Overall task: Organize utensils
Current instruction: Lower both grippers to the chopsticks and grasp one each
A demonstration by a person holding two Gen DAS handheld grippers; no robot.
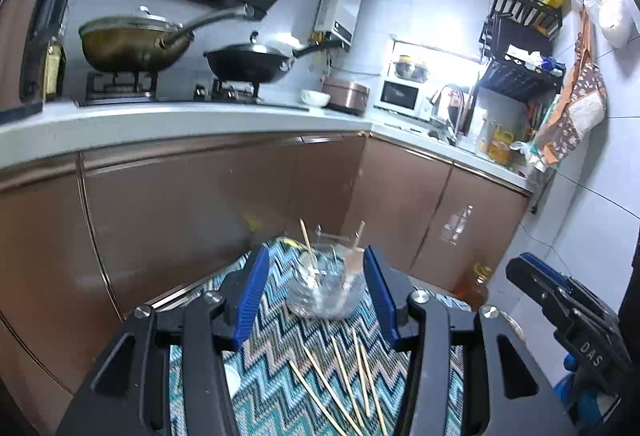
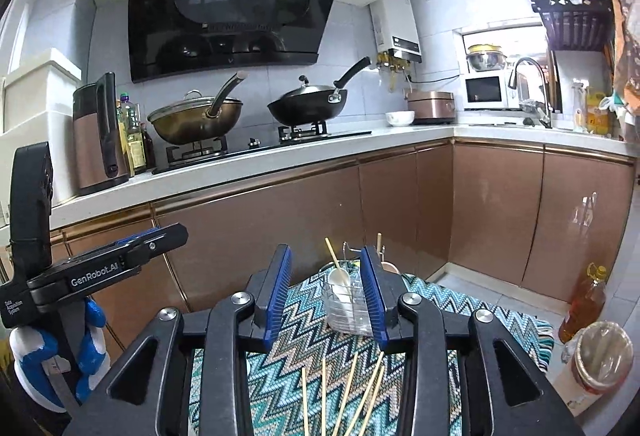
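The left gripper (image 1: 314,294) stands with its jaws apart and nothing between the blue pads; the right gripper (image 2: 326,294) has its jaws apart too, a little narrower, also with nothing in them. Both are raised above a small table covered with a zigzag cloth (image 2: 460,300) in teal and brown.

Straight ahead of the fingers, on the far part of the cloth, stands a clear plastic utensil holder (image 1: 322,290). Inside it are a white spoon (image 2: 340,286) and one chopstick (image 1: 307,242), leaning to the left.

Nearer, under the grippers, several loose chopsticks (image 1: 348,384) lie spread on the cloth, some crossing each other.

Behind the table are brown cabinet doors (image 2: 280,220), and on the counter a stove with two woks (image 2: 306,104).
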